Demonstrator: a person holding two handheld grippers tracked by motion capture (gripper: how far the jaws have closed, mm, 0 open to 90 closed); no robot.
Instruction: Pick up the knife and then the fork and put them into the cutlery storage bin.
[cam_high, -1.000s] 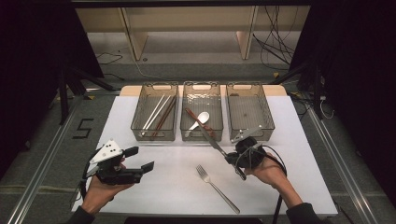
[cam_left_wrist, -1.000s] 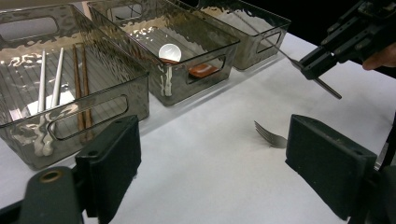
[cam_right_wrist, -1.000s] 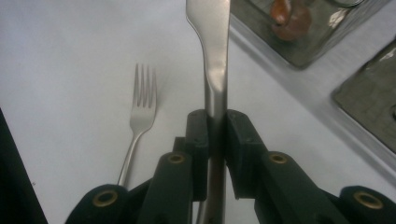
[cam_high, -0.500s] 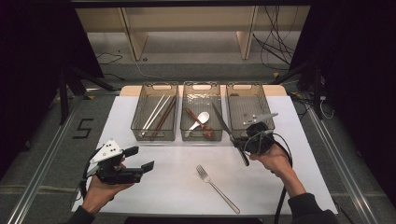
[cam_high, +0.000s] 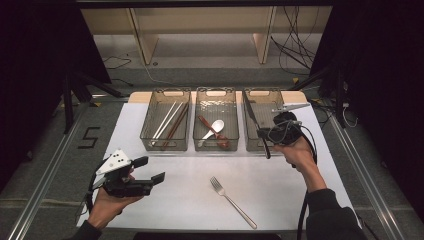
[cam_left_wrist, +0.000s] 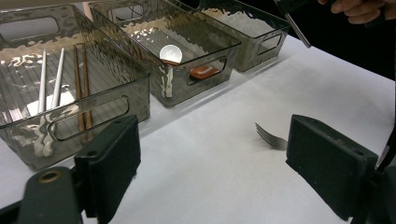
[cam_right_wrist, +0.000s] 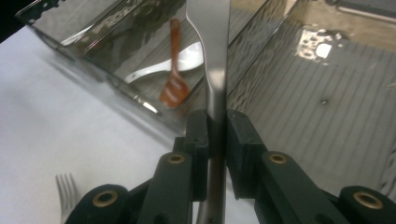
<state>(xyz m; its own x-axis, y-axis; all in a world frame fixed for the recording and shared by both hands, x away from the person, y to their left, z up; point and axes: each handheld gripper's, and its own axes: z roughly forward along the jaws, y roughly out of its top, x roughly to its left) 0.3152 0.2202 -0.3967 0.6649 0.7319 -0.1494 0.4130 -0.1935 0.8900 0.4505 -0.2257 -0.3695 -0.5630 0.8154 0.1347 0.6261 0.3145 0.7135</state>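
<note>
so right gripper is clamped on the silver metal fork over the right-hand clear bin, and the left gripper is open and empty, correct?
Not the fork. The right gripper is shut on a silver metal knife, held over the right-hand clear plastic bin; the right gripper view shows the blade between the pads. The silver metal fork lies on the white table. The left gripper is open and empty, as you said.

Shiny steel table knife (cam_high: 252, 120), clamped mid-length between black jaws. It's off the table, blade angled up over the right-hand bin (cam_high: 263, 95).
</note>
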